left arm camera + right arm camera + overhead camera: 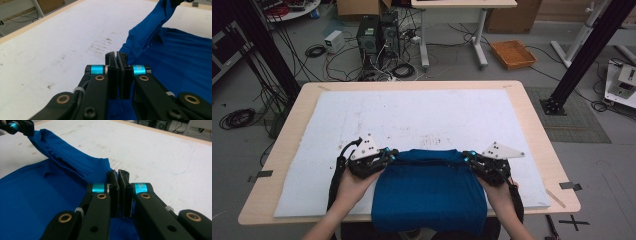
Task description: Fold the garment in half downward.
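Observation:
A blue cloth (429, 192) lies on the near half of the white mat (412, 115) and hangs over the table's front edge. Its far edge is folded and stretched between the two grippers. At that edge's left corner, my left gripper (389, 156) (117, 56) is shut on the cloth (175, 57). My right gripper (467, 157) (118, 175) is shut on the right corner, where the cloth (50, 192) bunches up. In the right gripper view the left gripper (18, 126) pinches the raised far fold at the top left.
The wooden table (532, 120) borders the mat on all sides, and the mat's far half is bare with faint smudges. Beyond the table on the floor are computer towers (374, 35), cables, an orange tray (513, 54) and black frame posts (582, 55).

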Demonstrator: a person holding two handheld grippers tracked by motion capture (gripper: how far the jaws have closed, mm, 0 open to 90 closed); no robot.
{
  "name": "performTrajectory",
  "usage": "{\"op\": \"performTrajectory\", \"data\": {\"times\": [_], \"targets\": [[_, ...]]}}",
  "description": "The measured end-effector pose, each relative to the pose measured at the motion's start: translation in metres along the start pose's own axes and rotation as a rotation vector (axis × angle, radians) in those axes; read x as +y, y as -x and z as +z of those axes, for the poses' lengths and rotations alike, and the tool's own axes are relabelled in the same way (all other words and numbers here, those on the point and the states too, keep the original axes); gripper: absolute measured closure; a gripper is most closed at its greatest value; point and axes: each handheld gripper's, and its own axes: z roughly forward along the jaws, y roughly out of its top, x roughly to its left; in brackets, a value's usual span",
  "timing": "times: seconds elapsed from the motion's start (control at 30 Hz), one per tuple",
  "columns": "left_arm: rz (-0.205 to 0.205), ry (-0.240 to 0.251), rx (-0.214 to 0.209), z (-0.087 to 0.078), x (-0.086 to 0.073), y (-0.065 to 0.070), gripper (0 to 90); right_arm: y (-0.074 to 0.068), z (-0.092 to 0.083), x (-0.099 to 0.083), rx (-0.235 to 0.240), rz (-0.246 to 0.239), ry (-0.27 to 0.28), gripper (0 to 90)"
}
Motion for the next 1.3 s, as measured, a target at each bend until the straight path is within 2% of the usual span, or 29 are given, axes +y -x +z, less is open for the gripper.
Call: {"op": "performTrajectory", "data": {"times": [0.03, 0.07, 0.1, 0.13, 0.17, 0.2, 0.23, 0.33, 0.4, 0.43, 0.5, 0.6, 0.8, 0.97, 1.1, 1.17, 1.2, 1.27, 1.3], "targets": [[0.0, 0.0, 0.0, 0.0, 0.0, 0.0, 87.8, 0.0, 0.0, 0.0, 0.0, 0.0, 0.0, 88.2], [0.011, -0.004, -0.006, -0.004, -0.006, 0.009, 87.8, -0.008, -0.007, -0.007, 0.002, -0.004, -0.007, 88.2], [0.011, -0.004, -0.006, -0.004, -0.006, 0.009, 87.8, -0.008, -0.007, -0.007, 0.002, -0.004, -0.007, 88.2], [0.018, -0.011, -0.014, -0.009, -0.011, 0.017, 87.7, -0.015, -0.014, -0.014, 0.0, -0.013, -0.01, 88.2], [0.018, -0.011, -0.014, -0.009, -0.011, 0.017, 87.8, -0.015, -0.014, -0.014, 0.0, -0.013, -0.01, 88.2], [0.028, -0.019, -0.026, -0.013, -0.017, 0.025, 87.7, -0.022, -0.02, -0.021, 0.002, -0.025, -0.016, 88.2], [0.028, -0.019, -0.026, -0.013, -0.017, 0.025, 87.8, -0.022, -0.02, -0.021, 0.002, -0.025, -0.016, 88.2], [0.034, -0.029, -0.041, -0.017, -0.025, 0.037, 87.7, -0.033, -0.027, -0.032, 0.0, -0.043, -0.031, 88.2], [0.063, -0.045, -0.04, -0.019, -0.03, 0.046, 87.7, -0.041, -0.032, -0.042, -0.001, -0.058, -0.043, 88.1], [0.079, -0.052, -0.032, -0.02, -0.033, 0.05, 87.7, -0.041, -0.032, -0.042, -0.001, -0.058, -0.043, 88.1], [0.071, -0.052, -0.039, -0.021, -0.038, 0.056, 87.7, -0.049, -0.035, -0.052, -0.002, -0.068, -0.058, 87.9], [0.086, -0.068, -0.044, -0.021, -0.044, 0.066, 87.7, -0.054, -0.038, -0.06, -0.003, -0.079, -0.069, 88.0], [0.094, -0.111, -0.078, -0.021, -0.055, 0.079, 87.5, -0.061, -0.045, -0.07, 0.006, -0.076, -0.09, 87.4], [0.106, -0.145, -0.098, -0.023, -0.063, 0.085, 85.7, -0.068, -0.049, -0.078, 0.024, -0.084, -0.115, 82.9], [0.103, -0.128, -0.1, -0.028, -0.061, 0.086, 78.5, -0.067, -0.055, -0.075, 0.015, -0.078, -0.097, 80.1], [0.088, -0.114, -0.089, -0.028, -0.058, 0.082, 76.1, -0.061, -0.056, -0.07, -0.002, -0.072, -0.07, 79.1], [0.071, -0.104, -0.079, -0.028, -0.056, 0.08, 73.0, -0.055, -0.055, -0.063, -0.028, -0.067, -0.05, 75.3], [0.044, -0.081, -0.053, -0.028, -0.052, 0.071, 72.8, -0.051, -0.054, -0.06, -0.041, -0.057, -0.045, 73.8], [0.027, -0.067, -0.031, -0.026, -0.05, 0.065, 69.7, -0.038, -0.05, -0.053, -0.059, -0.018, -0.024, 68.6]]}}
